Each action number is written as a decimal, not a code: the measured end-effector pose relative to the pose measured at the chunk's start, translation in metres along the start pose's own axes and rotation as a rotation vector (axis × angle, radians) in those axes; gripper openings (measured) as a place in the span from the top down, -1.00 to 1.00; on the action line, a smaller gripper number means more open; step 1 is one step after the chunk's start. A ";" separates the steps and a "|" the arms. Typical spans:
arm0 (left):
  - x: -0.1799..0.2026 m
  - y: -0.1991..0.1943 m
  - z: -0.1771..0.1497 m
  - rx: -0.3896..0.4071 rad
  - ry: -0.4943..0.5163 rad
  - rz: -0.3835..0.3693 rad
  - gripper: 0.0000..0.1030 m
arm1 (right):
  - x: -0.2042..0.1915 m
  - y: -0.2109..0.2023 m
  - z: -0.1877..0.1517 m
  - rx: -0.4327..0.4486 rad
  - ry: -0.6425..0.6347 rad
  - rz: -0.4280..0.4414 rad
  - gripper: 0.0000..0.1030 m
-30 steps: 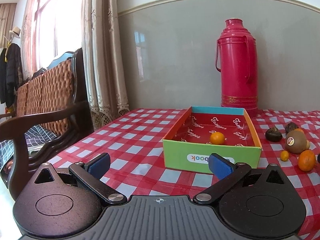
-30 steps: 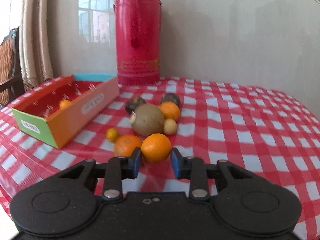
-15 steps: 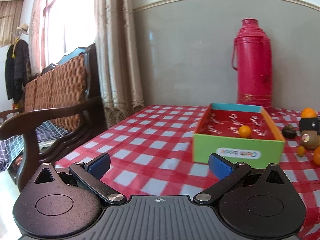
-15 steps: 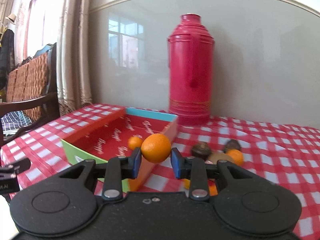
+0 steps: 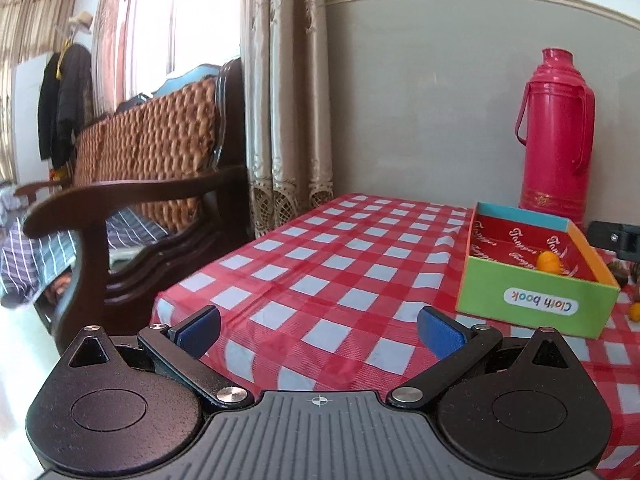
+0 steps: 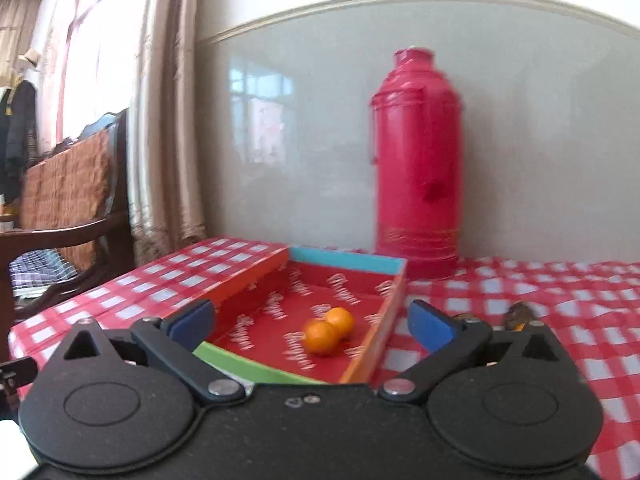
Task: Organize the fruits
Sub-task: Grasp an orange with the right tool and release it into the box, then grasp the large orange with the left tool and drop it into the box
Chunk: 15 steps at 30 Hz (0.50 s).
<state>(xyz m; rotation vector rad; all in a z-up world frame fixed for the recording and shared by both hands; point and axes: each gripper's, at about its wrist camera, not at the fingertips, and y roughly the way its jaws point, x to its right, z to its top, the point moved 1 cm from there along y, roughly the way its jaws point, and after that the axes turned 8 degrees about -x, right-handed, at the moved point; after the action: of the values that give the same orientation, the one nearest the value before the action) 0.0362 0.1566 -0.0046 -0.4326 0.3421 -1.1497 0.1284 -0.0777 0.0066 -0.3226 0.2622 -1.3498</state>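
Where the right gripper (image 6: 310, 322) squeezed an orange half a second ago, its fingers now stand wide apart with nothing between them. That orange (image 6: 320, 337) lies in the box (image 6: 375, 342), touching the other orange (image 6: 340, 321). The left gripper (image 5: 319, 330) is wide too, over the checked cloth (image 5: 320, 264). Far back, the red flask (image 6: 417, 164) looks blurry. The fruits by the box are mostly hidden.
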 end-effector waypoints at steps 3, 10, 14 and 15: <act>0.005 -0.001 0.001 0.001 -0.016 -0.037 -1.00 | 0.020 -0.017 0.002 0.045 0.022 -0.051 -0.89; 0.052 -0.009 0.003 0.005 0.060 -0.102 -1.00 | 0.091 -0.051 0.002 0.104 0.124 -0.194 -0.89; 0.082 -0.018 0.000 0.018 0.099 -0.190 -1.00 | 0.125 -0.059 -0.005 0.065 0.175 -0.246 -0.89; 0.091 -0.020 0.000 0.024 0.098 -0.200 -1.00 | 0.132 -0.062 -0.007 0.064 0.185 -0.258 -0.89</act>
<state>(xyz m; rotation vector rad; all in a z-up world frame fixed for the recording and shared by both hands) 0.0536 0.0653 0.0016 -0.3963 0.3758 -1.3720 0.0962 -0.2196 0.0233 -0.1818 0.3387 -1.6425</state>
